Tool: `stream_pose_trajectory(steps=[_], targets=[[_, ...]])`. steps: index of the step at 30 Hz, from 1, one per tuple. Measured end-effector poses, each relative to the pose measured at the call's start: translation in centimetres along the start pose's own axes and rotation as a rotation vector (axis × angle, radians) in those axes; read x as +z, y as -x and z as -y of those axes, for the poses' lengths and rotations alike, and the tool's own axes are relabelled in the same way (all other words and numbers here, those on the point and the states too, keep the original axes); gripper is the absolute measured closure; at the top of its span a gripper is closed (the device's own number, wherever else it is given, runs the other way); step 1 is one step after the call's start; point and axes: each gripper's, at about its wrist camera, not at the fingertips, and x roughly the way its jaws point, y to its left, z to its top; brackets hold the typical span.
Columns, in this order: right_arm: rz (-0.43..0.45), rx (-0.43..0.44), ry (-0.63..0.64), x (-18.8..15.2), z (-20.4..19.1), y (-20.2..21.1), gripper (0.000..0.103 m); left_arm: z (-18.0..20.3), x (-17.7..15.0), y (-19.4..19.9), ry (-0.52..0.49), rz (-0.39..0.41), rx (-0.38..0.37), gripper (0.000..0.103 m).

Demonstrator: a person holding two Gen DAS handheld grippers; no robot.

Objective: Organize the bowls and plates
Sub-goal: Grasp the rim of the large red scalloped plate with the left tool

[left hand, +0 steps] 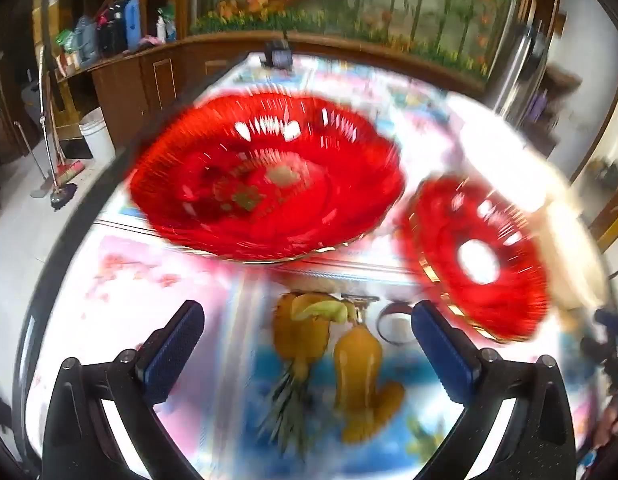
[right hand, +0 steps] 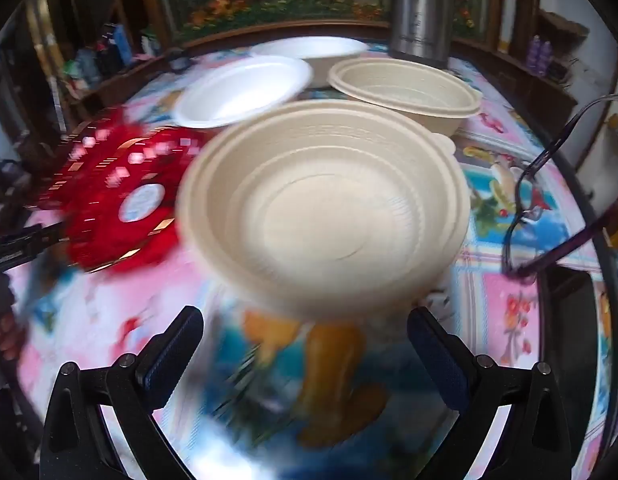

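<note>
In the left wrist view a large red scalloped plate (left hand: 265, 178) lies on the table ahead of my open, empty left gripper (left hand: 305, 344). A smaller red plate (left hand: 475, 258) lies to its right. In the right wrist view a beige bowl (right hand: 325, 208) stands just beyond my open, empty right gripper (right hand: 305, 348). A second beige bowl (right hand: 407, 90) is behind it. A white bowl (right hand: 243, 90) and another white bowl (right hand: 311, 50) stand further back. The small red plate (right hand: 121, 196) shows at the left. Both views are motion-blurred.
The table wears a colourful fruit-print cloth (left hand: 181, 264). A steel thermos (right hand: 421, 8) stands at the back. Purple glasses (right hand: 549, 196) lie at the right edge. A small dark device (left hand: 277, 56) sits at the far table edge.
</note>
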Motion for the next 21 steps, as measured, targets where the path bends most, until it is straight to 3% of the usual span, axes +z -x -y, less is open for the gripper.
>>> stream_pose_trajectory(steps=[5, 9, 12, 15, 17, 18, 20, 21], targets=[[0.109, 0.107, 0.079, -0.6, -1.8, 5.0, 0.0, -3.9, 0.0, 6.4, 0.06, 0.13, -0.014, 0.0], [0.181, 0.209, 0.089, 1.5, -3.6, 7.8, 0.0, -7.0, 0.6, 8.7, 0.102, 0.169, 0.009, 0.0], [0.13, 0.278, 0.08, 3.6, -4.5, 8.5, 0.001, -9.7, 1.3, 9.2, 0.151, 0.15, -0.007, 0.0], [0.111, 0.355, 0.096, 6.1, -6.7, 8.3, 0.008, -10.9, 2.1, 9.1, 0.167, 0.143, -0.032, 0.0], [0.092, 0.402, 0.083, 8.2, -7.7, 8.0, 0.018, -11.3, 2.8, 8.7, 0.16, 0.13, -0.02, 0.001], [0.08, 0.421, 0.085, 8.9, -8.4, 7.6, 0.02, -11.4, 3.1, 8.5, 0.153, 0.125, -0.021, 0.004], [0.035, 0.446, 0.078, 10.4, -9.8, 6.2, 0.02, -11.6, 3.6, 7.9, 0.146, 0.104, -0.026, 0.021], [0.017, 0.459, 0.077, 10.9, -10.2, 5.7, 0.02, -11.7, 3.9, 7.6, 0.145, 0.091, -0.028, 0.036]])
